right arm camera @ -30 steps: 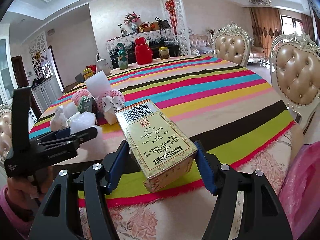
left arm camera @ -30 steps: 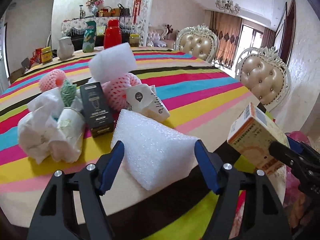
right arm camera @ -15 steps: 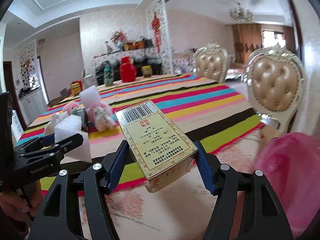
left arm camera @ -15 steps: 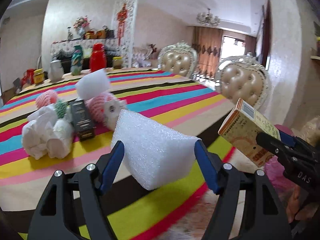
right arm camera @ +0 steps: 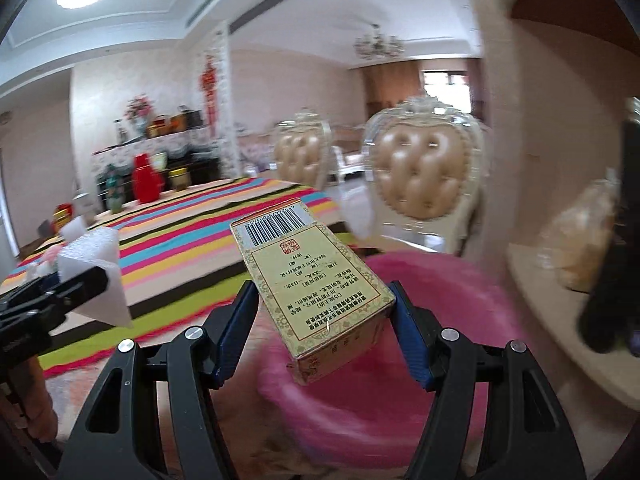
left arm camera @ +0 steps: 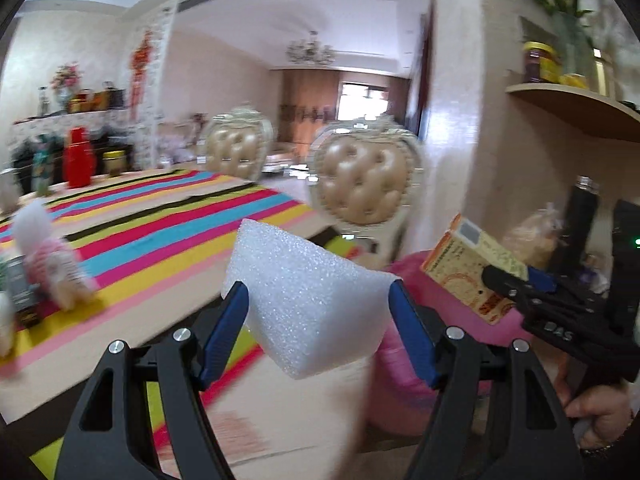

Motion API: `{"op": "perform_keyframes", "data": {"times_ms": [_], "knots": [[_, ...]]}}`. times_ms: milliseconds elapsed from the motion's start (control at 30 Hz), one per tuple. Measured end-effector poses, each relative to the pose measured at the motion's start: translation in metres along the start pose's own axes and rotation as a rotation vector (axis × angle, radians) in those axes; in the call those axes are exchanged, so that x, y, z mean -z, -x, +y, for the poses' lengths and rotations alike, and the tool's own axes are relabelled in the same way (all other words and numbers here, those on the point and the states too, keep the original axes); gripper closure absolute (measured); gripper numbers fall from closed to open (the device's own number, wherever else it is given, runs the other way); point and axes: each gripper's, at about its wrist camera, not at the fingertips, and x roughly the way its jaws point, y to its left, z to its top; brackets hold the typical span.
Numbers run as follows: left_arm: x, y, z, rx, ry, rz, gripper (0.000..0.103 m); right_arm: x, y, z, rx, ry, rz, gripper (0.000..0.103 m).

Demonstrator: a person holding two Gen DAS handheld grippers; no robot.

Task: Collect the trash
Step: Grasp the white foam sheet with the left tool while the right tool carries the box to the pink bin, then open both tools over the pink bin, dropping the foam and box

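My left gripper (left arm camera: 318,316) is shut on a white foam block (left arm camera: 308,300) and holds it in the air past the table's near edge. My right gripper (right arm camera: 324,316) is shut on a yellow carton with a barcode (right arm camera: 312,276), held above a pink trash bag (right arm camera: 400,364). The carton (left arm camera: 472,268) and the pink bag (left arm camera: 404,360) also show at the right of the left wrist view. The foam block (right arm camera: 96,272) shows at the left of the right wrist view. More trash, a pink foam net (left arm camera: 52,260) and a dark box (left arm camera: 20,284), lies blurred on the striped table.
The striped tablecloth (left arm camera: 160,216) covers a round table at left. Two padded beige chairs (right arm camera: 424,176) stand behind it. A wall shelf (left arm camera: 576,108) with jars is at upper right. A counter (right arm camera: 560,312) with a bagged item and a dark bottle is at right.
Both grippers have swung right, away from the table, carrying the foam block and the carton. The pink bag now lies under the right gripper. The views are motion-blurred.
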Motion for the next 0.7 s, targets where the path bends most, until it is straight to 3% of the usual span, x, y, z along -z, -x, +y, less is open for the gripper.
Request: {"op": "perform_keyframes", "data": {"times_ms": [133,267,500,700], "knots": [[-0.004,-0.029,-0.04,0.136,-0.033,0.026,0.033,0.002,-0.009,-0.042,0.068,-0.057,0.023,0.04],[-0.005,-0.055,-0.075,0.224,-0.093,0.047,0.033,0.006,-0.022,-0.071,0.083,-0.113,0.053,0.04],[0.001,-0.099,-0.102,0.316,-0.128,0.112,0.033,0.003,-0.033,-0.094,0.091,-0.136,0.063,0.04],[0.006,-0.131,-0.105,0.327,-0.122,0.17,0.032,-0.005,-0.046,-0.096,0.11,-0.136,0.066,0.039]]}}
